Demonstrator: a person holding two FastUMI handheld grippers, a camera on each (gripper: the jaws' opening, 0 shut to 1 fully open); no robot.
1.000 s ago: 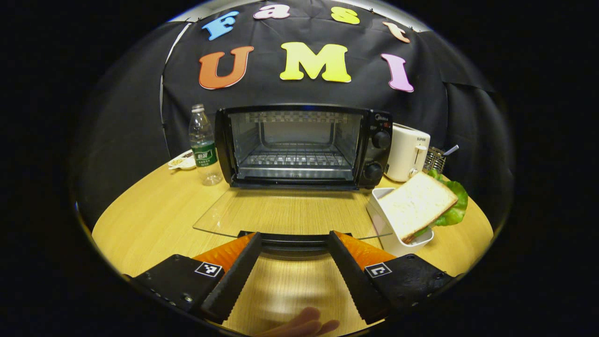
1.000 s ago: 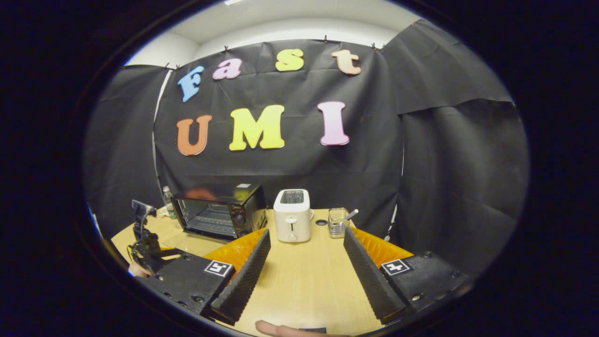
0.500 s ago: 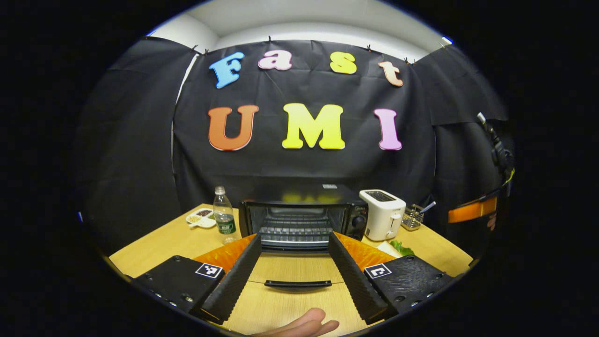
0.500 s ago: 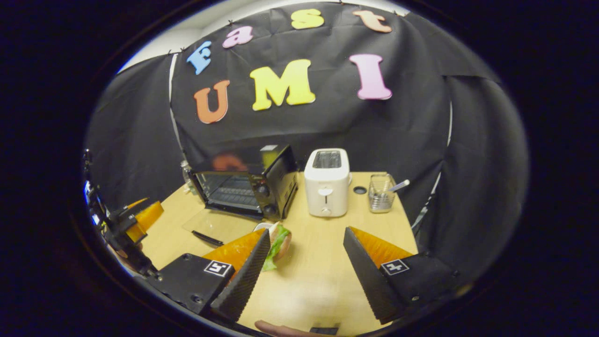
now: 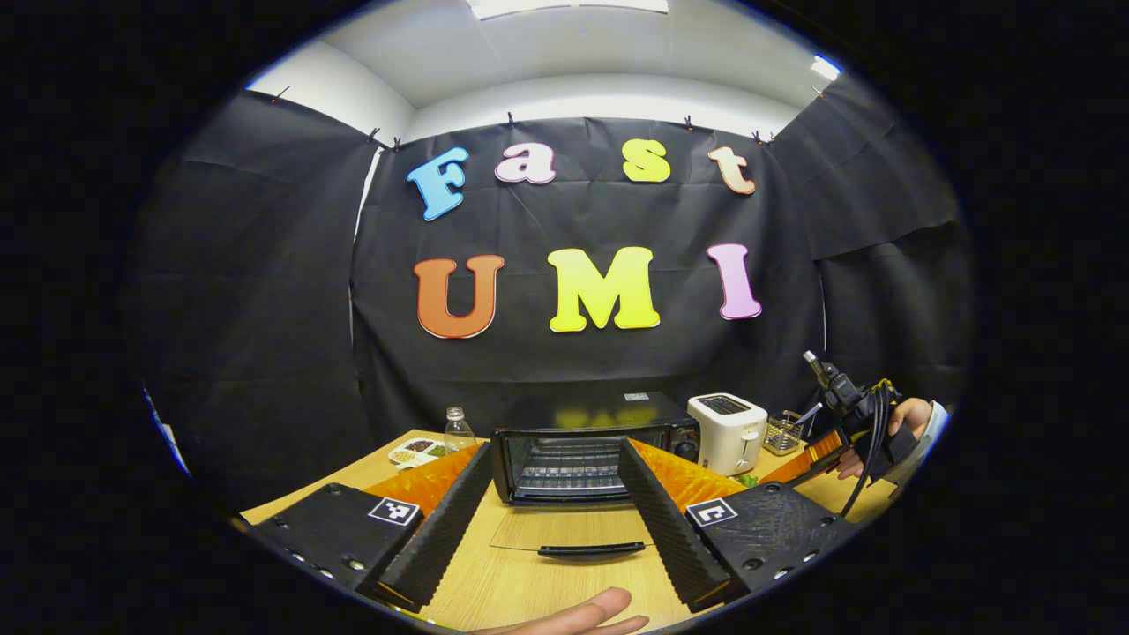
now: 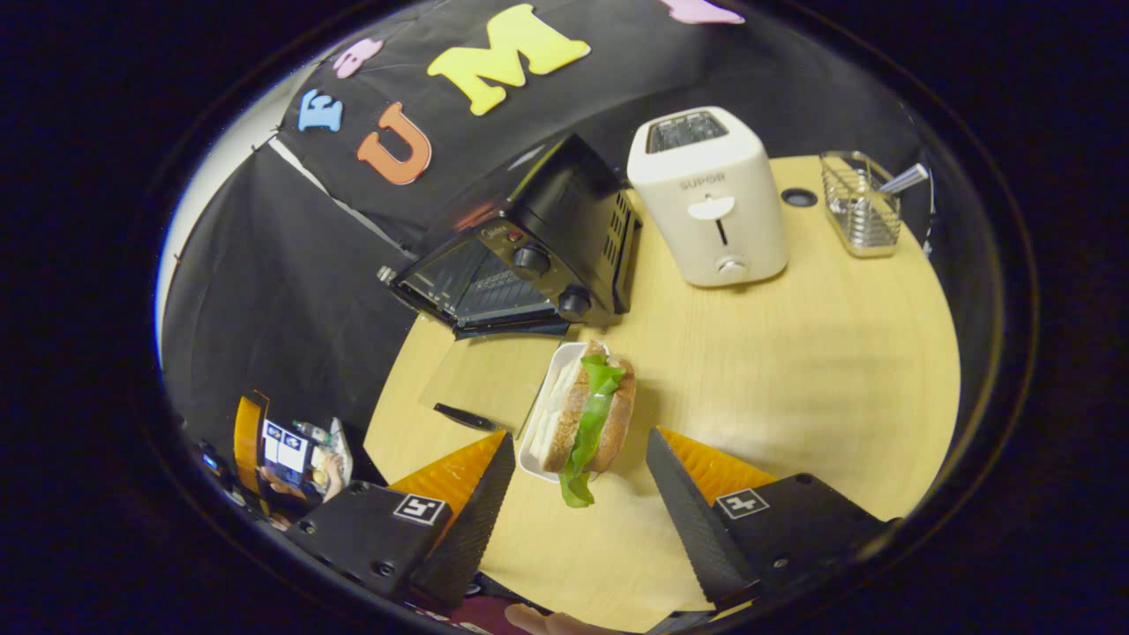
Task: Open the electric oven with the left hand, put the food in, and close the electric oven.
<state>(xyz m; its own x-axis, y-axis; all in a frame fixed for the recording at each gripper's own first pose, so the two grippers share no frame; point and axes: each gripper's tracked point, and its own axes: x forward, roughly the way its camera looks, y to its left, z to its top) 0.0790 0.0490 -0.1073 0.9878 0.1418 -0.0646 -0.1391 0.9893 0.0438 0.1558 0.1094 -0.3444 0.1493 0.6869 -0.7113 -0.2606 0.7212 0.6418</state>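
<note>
Two sets of tongs, both spread wide and holding nothing. Left tongs: held above the near edge of the wooden worktop, with a fingertip of the person's hand showing just below them. Right tongs: held over the worktop, tilted down toward the food; in the left gripper view they appear at far right, gripped by a hand with a pale sleeve.

Item 1, sandwich: sliced bread with green lettuce, standing on edge and leaning out of a small white rectangular dish. It lies just beyond the right tongs, between their fingers in the right gripper view, and just in front of the oven's control side.

Item 2, electric oven: black, set toward the far side of the worktop. Its glass door is folded down flat, with the black door handle toward the near edge. The wire rack inside is bare. Two knobs sit on the right-hand panel.

Item 3, white toaster: upright, just to the right of the oven.

Item 4, wire holder: near the far right edge, beside the toaster, with a utensil handle sticking out.

Item 5, clear plastic bottle: left of the oven.

Item 6, divided snack dish: near the far left edge, beside the bottle.
</note>
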